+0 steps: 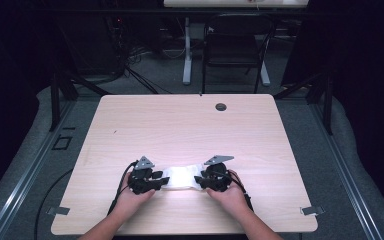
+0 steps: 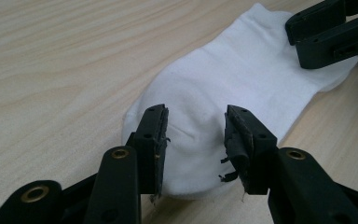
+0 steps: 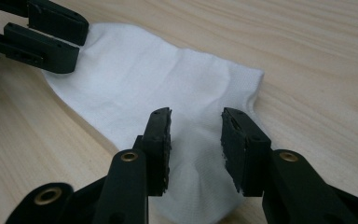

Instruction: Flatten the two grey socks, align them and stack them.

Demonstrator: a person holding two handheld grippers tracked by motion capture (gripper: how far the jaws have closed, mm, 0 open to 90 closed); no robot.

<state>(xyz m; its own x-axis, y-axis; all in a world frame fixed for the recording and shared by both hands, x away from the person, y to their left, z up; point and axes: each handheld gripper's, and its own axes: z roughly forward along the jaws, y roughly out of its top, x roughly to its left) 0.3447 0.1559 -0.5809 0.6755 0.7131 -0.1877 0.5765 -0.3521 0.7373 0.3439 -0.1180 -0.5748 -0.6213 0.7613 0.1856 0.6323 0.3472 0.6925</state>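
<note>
High view: one white sock (image 1: 180, 177) lies flat on the table (image 1: 190, 125) near its 6 o'clock edge, between two grippers. Left gripper (image 1: 156, 180) sits at the sock's 9 o'clock end, right gripper (image 1: 201, 180) at its 3 o'clock end. Both stand partly open over the cloth, pads apart, gripping nothing. One grommet (image 1: 221, 106) sits at 12 o'clock; one chair (image 1: 235, 45) stands beyond the table.

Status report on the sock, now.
Both tongs open, left and right, one at each end. White sock flat on table. Nothing in the way.
</note>
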